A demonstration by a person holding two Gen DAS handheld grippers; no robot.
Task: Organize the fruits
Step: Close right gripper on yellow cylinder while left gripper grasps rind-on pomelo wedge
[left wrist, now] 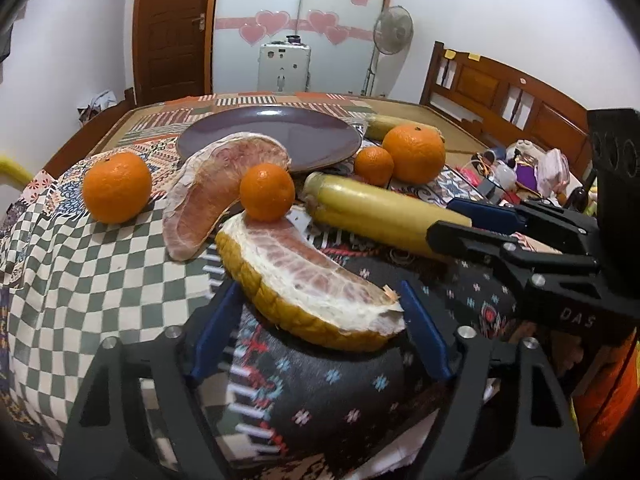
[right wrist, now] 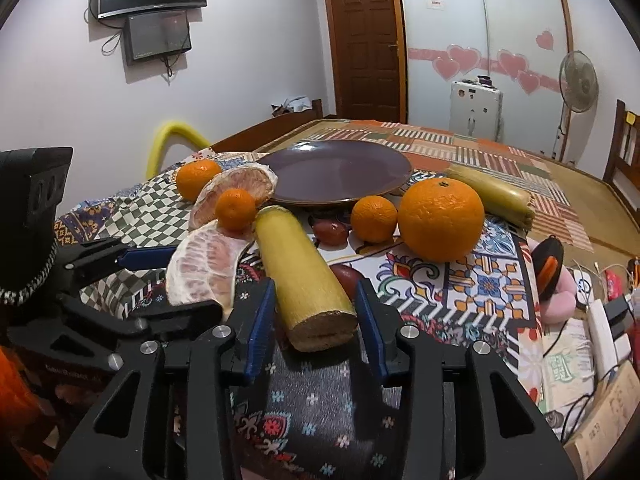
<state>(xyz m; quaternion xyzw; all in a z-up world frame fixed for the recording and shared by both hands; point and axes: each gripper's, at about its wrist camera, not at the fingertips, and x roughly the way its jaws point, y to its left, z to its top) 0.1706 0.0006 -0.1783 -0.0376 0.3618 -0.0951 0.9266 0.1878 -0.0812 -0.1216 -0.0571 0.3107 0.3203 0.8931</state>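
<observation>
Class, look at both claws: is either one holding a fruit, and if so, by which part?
Nothing is held. The left claw stands open around the near pomelo wedge; the right claw stands open around the cut end of the sugarcane piece.

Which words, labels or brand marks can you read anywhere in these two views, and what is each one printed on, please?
"DAS": raised letters on the black right gripper, seen from the left wrist.
Faint lettering on the black left gripper, seen from the right wrist: too blurred to read.
Small red-and-white sticker on the frosted sliding door: too small to read.
Print on the brown cardboard box: illegible.
</observation>
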